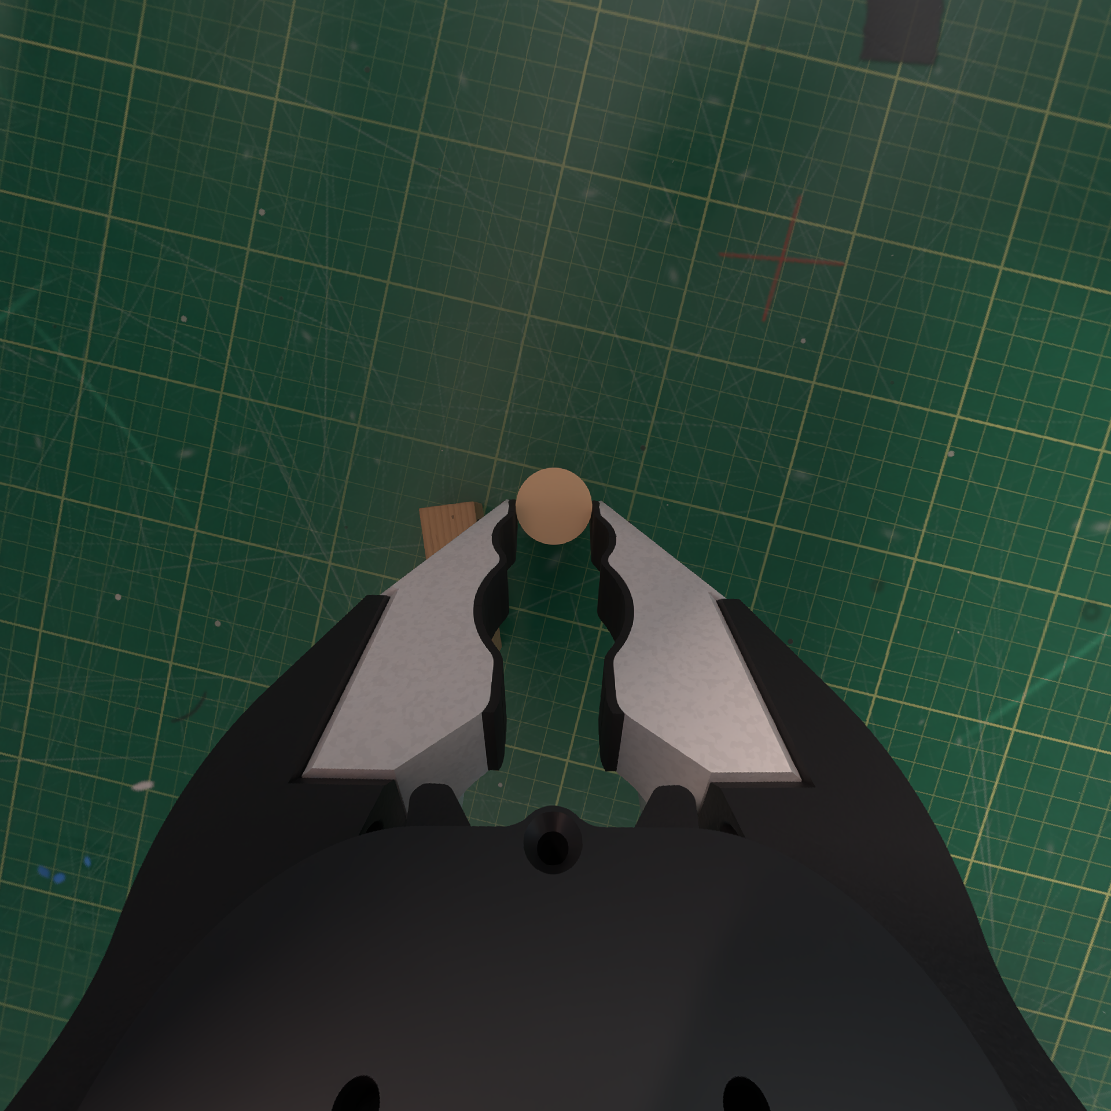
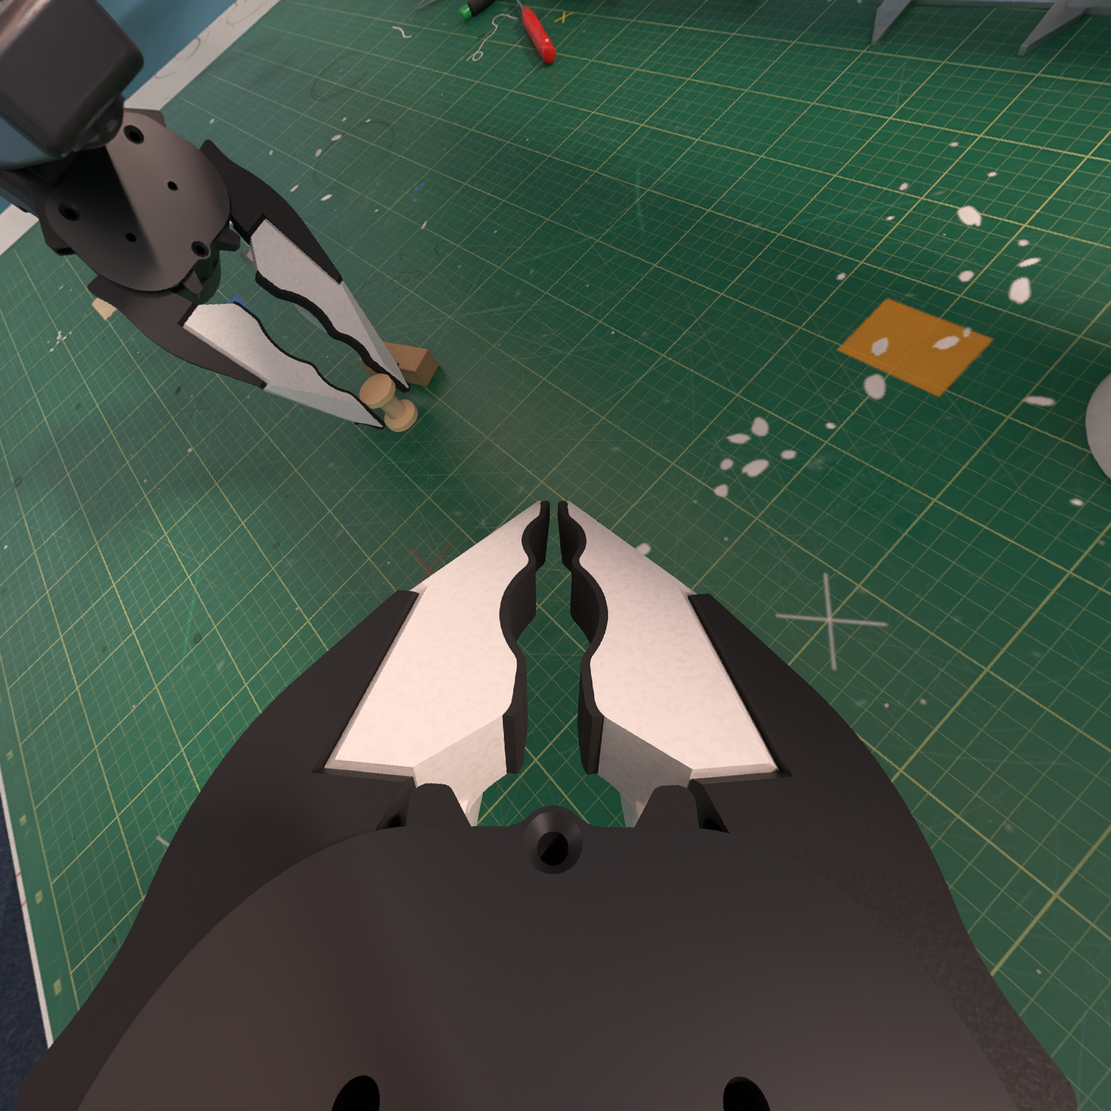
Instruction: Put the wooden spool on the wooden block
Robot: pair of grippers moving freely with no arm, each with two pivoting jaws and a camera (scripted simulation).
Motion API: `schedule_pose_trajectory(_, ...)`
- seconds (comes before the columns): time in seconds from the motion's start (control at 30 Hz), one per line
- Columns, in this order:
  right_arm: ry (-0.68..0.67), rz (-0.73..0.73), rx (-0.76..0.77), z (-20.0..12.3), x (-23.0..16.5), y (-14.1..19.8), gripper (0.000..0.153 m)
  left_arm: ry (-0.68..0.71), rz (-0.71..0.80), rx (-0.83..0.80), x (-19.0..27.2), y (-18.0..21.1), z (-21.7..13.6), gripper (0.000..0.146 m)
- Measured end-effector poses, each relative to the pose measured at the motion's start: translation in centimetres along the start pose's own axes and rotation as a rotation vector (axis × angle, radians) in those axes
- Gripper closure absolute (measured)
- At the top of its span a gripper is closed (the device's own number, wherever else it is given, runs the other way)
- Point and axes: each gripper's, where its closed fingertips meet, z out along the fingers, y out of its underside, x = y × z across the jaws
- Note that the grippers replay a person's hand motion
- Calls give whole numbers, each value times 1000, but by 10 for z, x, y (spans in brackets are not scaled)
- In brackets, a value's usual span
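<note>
Now left tongs (image 1: 553,506) pinch the wooden spool (image 1: 553,506) beside the wooden block (image 1: 448,526); right tongs (image 2: 553,506) nearly closed, empty.

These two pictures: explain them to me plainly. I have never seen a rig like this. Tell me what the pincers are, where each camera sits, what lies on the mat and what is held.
Each picture comes from a camera mounted on a two-finger gripper, looking forward along its fingers. The left wrist view looks straight down: the left gripper is closed on the wooden spool, seen end-on as a round disc. The wooden block lies just beside it on the green cutting mat. The right wrist view shows the right gripper nearly closed and empty, with the other gripper farther off at upper left. A red-handled tool and an orange square also lie on the mat.
</note>
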Motion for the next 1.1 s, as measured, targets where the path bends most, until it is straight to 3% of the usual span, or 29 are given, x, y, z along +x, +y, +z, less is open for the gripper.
schedule_pose_trajectory(0.27, -5, 10, 9, -2, 3, 0, 150, 31, -88, 82, -12, -3, -18, 123)
schedule_pose_trajectory(0.53, -12, 11, 8, -1, 1, 0, 150, -60, -135, 28, -34, 13, -25, 123)
schedule_pose_trajectory(0.63, -12, 7, 5, -1, 0, 0, 150, -64, -137, 15, -34, 16, -23, 96)
schedule_pose_trajectory(0.93, -10, 15, 15, -4, 3, -1, 150, -126, -203, 30, -43, 28, -58, 93)
schedule_pose_trajectory(1.1, -23, 12, 9, 0, -1, 0, 150, -87, -154, -29, -33, 30, -35, 88)
